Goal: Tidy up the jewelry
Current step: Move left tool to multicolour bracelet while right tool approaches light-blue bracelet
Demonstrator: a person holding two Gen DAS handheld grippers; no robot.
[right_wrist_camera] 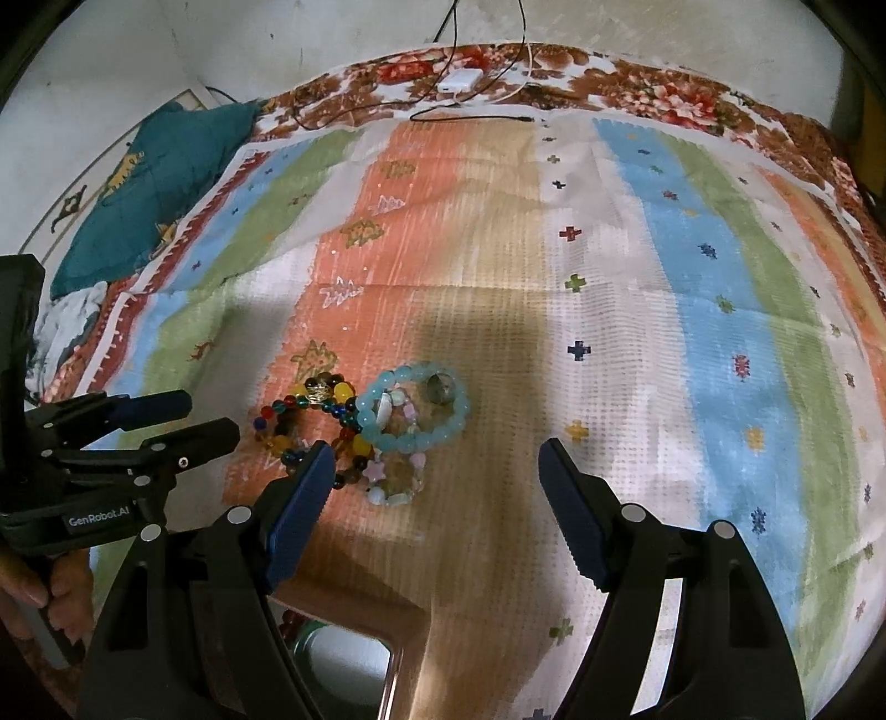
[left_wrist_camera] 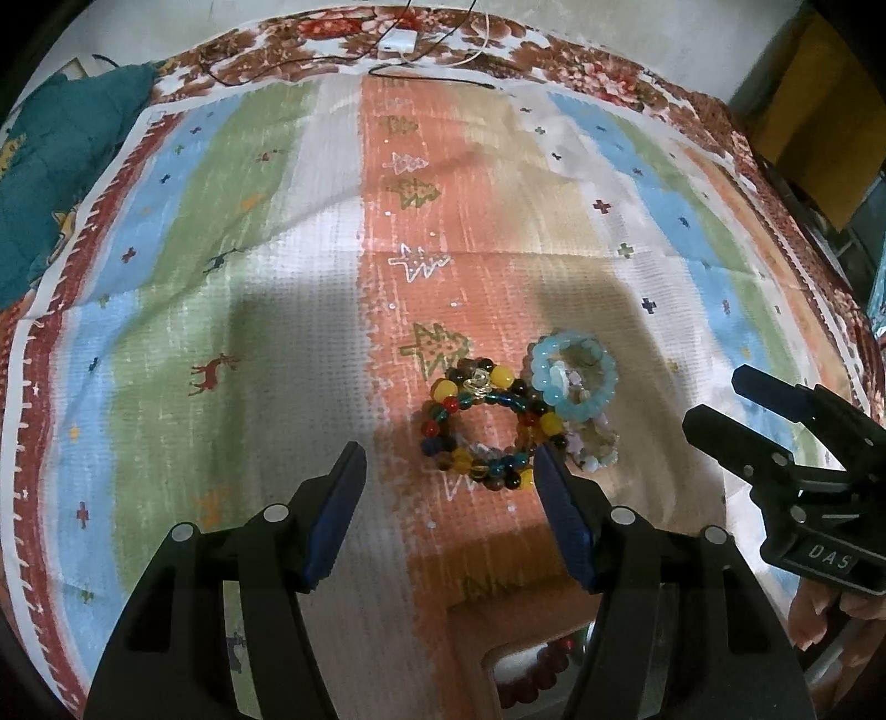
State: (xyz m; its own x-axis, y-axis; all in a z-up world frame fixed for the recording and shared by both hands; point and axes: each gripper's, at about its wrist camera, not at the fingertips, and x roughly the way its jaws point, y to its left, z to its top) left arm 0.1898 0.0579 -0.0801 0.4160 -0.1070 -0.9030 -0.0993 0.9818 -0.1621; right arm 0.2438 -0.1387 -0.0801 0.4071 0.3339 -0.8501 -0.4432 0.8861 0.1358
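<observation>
A small heap of jewelry lies on the striped cloth (left_wrist_camera: 277, 277). It holds a multicolour bead bracelet (left_wrist_camera: 503, 376) (right_wrist_camera: 343, 390), a light blue bead bracelet (left_wrist_camera: 554, 396) (right_wrist_camera: 412, 443), a pastel bracelet with star beads (left_wrist_camera: 595, 448) (right_wrist_camera: 396, 493) and a ring (right_wrist_camera: 440, 386) inside the blue loop. My left gripper (left_wrist_camera: 447, 451) hangs open just above the near edge of the multicolour bracelet, holding nothing. My right gripper (right_wrist_camera: 436, 450) is open over the near side of the blue and pastel bracelets, also holding nothing. Each gripper shows in the other's view (left_wrist_camera: 715, 399) (right_wrist_camera: 209, 416).
A tan jewelry box (right_wrist_camera: 360, 615) (left_wrist_camera: 470, 603) sits at the near edge under the grippers, with red beads in it. A teal quilt (left_wrist_camera: 55, 166) lies at the far left. A white charger (left_wrist_camera: 398, 41) and cables rest on the floral sheet by the wall.
</observation>
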